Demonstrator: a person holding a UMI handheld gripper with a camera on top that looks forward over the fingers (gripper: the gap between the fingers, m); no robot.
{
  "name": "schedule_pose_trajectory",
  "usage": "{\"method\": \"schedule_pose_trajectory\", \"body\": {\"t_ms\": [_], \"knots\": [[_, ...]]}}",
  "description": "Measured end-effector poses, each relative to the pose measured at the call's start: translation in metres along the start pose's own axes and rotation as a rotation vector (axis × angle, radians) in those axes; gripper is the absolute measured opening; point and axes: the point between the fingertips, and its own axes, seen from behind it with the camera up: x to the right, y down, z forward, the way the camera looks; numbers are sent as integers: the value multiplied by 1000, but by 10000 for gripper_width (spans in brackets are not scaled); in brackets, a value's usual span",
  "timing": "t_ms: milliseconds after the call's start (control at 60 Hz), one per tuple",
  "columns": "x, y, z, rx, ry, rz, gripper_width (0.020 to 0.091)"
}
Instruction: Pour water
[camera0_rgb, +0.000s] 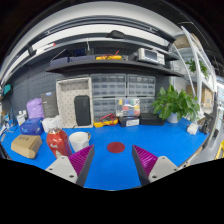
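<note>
- A blue surface (115, 165) is filling the foreground of what looks like a workshop or lab, with shelving and storage behind it.
- Nearest the camera, the gripper (113, 160) is hovering released above the blue top, its two fingers spread wide with nothing between them; the magenta pads (82, 158) are facing each other across bare blue.
- Just ahead of the fingers, a small dark red disc (116, 147) is lying flat; whether it is a coaster or a lid cannot be told.
- Ahead and to the left, a white cup (79, 141) is standing upright, and just beside it a red kettle-like vessel (56, 140) is sitting, seemingly the water holder for this task.
- Further left, a brown box-like item (27, 146) and a blue object (31, 127) are resting near the edge, with a purple container (36, 108) behind them.
- Beyond, a rack of small drawers (108, 98) is standing against the wall, a green plant (177, 102) is spreading at the right, and a dark shelf (110, 62) is running overhead.
- Judging by the empty fingers, the task is sitting at its approach step: nothing is being held yet and pouring is not under way.
- The next move is likely calling for swinging left toward the red vessel, lining the fingers up on either side of its handle or body, and closing firmly before lifting it over the cup.
</note>
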Motion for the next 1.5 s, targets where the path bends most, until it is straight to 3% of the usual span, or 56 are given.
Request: {"method": "schedule_pose_trajectory", "body": {"t_ms": [317, 633, 800, 867, 1000, 1050, 1217, 1317, 1500], "knots": [[-107, 58, -39, -46, -201, -37, 781], [-170, 46, 24, -11, -275, -72, 772], [-181, 45, 55, 13, -264, -85, 617], [-174, 42, 63, 39, -229, -81, 443], [-174, 41, 65, 85, -225, -51, 365], [-175, 42, 65, 88, -212, -79, 305], [-172, 42, 64, 92, -193, -51, 298], [-176, 40, 64, 45, -192, -21, 297], [-228, 28, 78, -28, -298, 263, 298]]}}
